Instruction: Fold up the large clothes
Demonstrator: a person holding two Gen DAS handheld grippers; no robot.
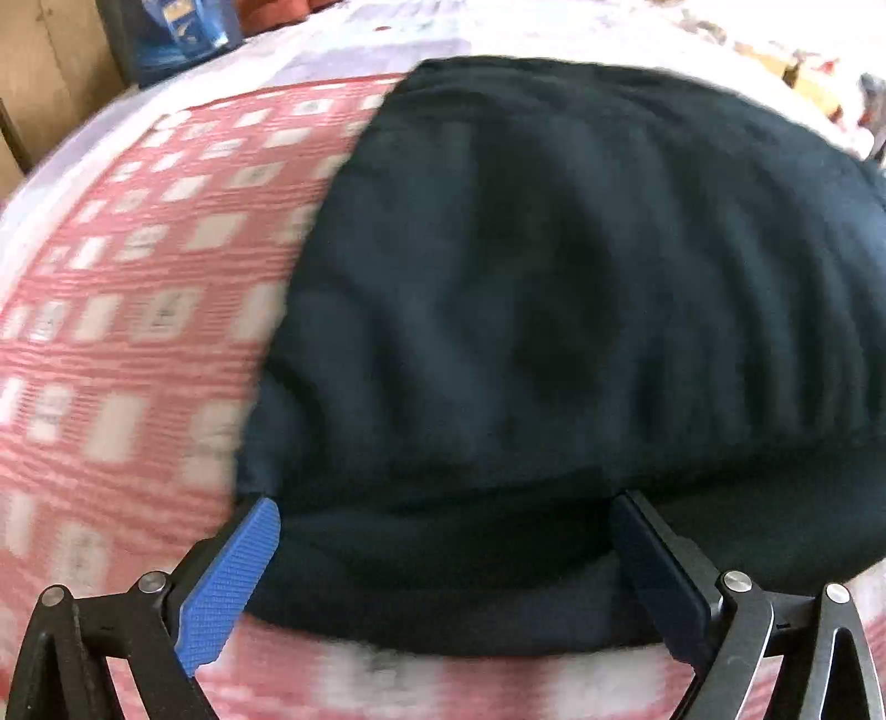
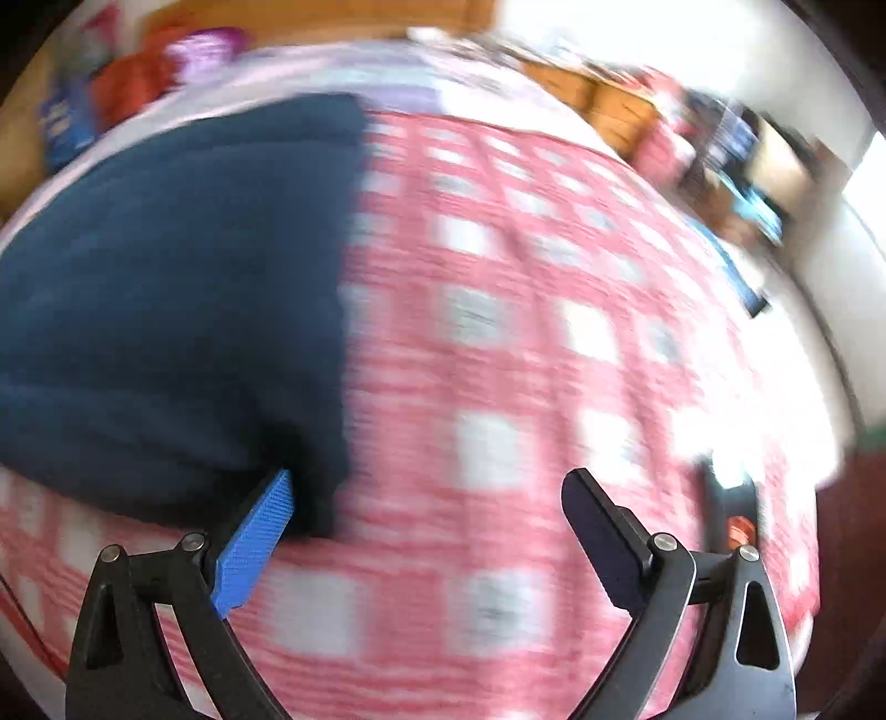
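Note:
A dark navy garment (image 1: pixel 554 310) lies folded on a pink-and-white checked bedspread (image 1: pixel 138 310). In the left wrist view it fills the centre and right, and its near folded edge sits between the fingers of my open left gripper (image 1: pixel 443 515). In the right wrist view the same garment (image 2: pixel 177 310) covers the left half, over the bedspread (image 2: pixel 526 343). My right gripper (image 2: pixel 426 487) is open at the garment's near right corner; its blue left finger (image 2: pixel 260 543) is at that corner, and only bedspread lies between the fingers. Both views are blurred by motion.
A blue packet (image 1: pixel 177 33) and a wooden board stand beyond the bed's far left edge. Red and purple bundles (image 2: pixel 166 61) sit at the far side. Cluttered shelves (image 2: pixel 736 155) lie to the right, and a small dark device (image 2: pixel 731 515) rests on the bedspread near my right gripper.

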